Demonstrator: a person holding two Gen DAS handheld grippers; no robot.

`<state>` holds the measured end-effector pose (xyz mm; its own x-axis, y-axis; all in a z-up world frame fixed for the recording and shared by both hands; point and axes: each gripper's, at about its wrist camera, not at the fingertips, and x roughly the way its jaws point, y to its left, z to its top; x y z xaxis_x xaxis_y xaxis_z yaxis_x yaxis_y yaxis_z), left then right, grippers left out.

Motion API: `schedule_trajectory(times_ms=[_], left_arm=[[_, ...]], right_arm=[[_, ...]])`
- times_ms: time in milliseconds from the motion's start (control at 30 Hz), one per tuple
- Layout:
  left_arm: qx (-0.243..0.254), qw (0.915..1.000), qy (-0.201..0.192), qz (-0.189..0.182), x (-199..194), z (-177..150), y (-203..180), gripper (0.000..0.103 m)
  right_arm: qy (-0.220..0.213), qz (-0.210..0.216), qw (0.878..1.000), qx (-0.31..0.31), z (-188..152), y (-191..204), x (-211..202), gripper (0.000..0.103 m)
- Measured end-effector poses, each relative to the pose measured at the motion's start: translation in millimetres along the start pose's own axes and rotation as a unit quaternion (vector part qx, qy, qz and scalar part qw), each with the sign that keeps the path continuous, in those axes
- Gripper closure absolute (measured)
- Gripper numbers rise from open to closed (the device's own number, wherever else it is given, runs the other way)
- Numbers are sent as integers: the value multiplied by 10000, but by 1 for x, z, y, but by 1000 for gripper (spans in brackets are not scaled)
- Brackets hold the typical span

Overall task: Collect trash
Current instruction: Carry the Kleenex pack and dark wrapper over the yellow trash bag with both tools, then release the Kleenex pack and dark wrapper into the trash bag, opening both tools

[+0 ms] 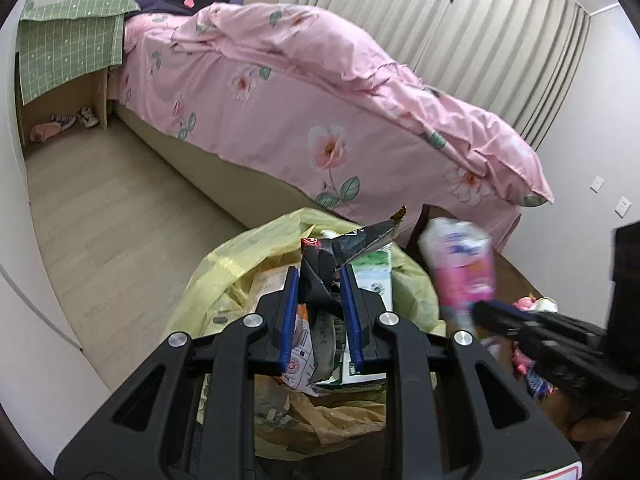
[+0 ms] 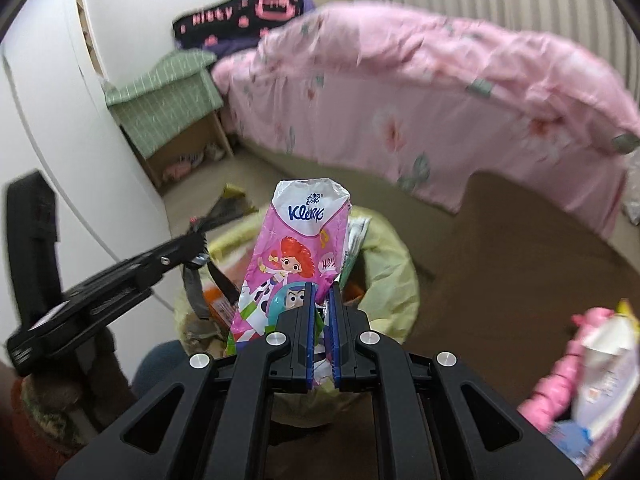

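Left wrist view: left gripper (image 1: 320, 280) pinches a dark wrapper (image 1: 320, 268) above the yellow bag (image 1: 224, 264). The right gripper (image 2: 324, 300) is clamped on a pink packet (image 2: 296, 248) over the same bag. Step in hand: deposit. Next move calls for releasing each item inside the rim. More litter (image 2: 600, 360) lies beside the bag; the bed (image 1: 280, 100) stands behind, clear of the drop.

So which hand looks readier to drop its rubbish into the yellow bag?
Probably the left. The left gripper holds its dark wrapper right above the yellow bag, while the right gripper holds the pink packet nearer the bag's edge.
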<state>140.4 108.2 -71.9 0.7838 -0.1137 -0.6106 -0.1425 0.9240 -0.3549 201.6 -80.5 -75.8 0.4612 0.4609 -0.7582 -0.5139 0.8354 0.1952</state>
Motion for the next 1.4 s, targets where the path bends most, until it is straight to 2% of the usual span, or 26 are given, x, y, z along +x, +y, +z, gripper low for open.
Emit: schedule_trajectory(times_ms=[200,267,467,533,667,733,800,833,867,900,967,1100,1200,1333,1400], left_arm=[[-196,9993,273,-131,30,-9,11,83],[-319,9985,412,-192,41,-12,17,83],[-366,9976,567,-122,56,-19,21,83],[-330,9978,573,-98,56,-20,21,83],[-380,9980,489,-139,49,-18,23,83],[-461,9979,420,-183,45,-15,24,80],[-554,9976,368,-207,40,-12,27,70],[-583,9975,344,-207,37,-11,27,63],[-594,9976,314,-195,34,-9,26,60],[-595,9977,278,-177,31,-8,26,59],[-558,9982,176,-114,23,-6,24,53],[-489,9988,-6,23,7,-1,16,52],[-360,9993,-69,-47,-4,0,6,51],[41,9992,14,-400,-14,-8,-26,51],[295,9973,128,-666,-16,-17,-49,51]], right_arm=[[995,97,9948,170,4,-10,77,96],[1267,222,9913,262,6,-14,90,96],[1464,131,9891,54,12,-10,99,96],[1241,163,9921,45,12,-9,91,96],[551,-23,9977,-383,6,3,59,96],[468,11,9978,-460,2,6,51,95],[562,47,9973,-461,1,9,48,93],[612,72,9970,-467,0,9,48,82],[583,98,9972,-451,-1,9,45,66],[538,149,9976,-418,-1,9,40,62],[419,181,9984,-325,-2,6,30,62],[132,8,9998,-148,-7,-5,-1,62],[-114,-47,9999,60,-17,-17,-32,62],[-647,-390,9969,224,-46,-37,-92,62],[-920,-725,9927,273,-68,-48,-128,62]])
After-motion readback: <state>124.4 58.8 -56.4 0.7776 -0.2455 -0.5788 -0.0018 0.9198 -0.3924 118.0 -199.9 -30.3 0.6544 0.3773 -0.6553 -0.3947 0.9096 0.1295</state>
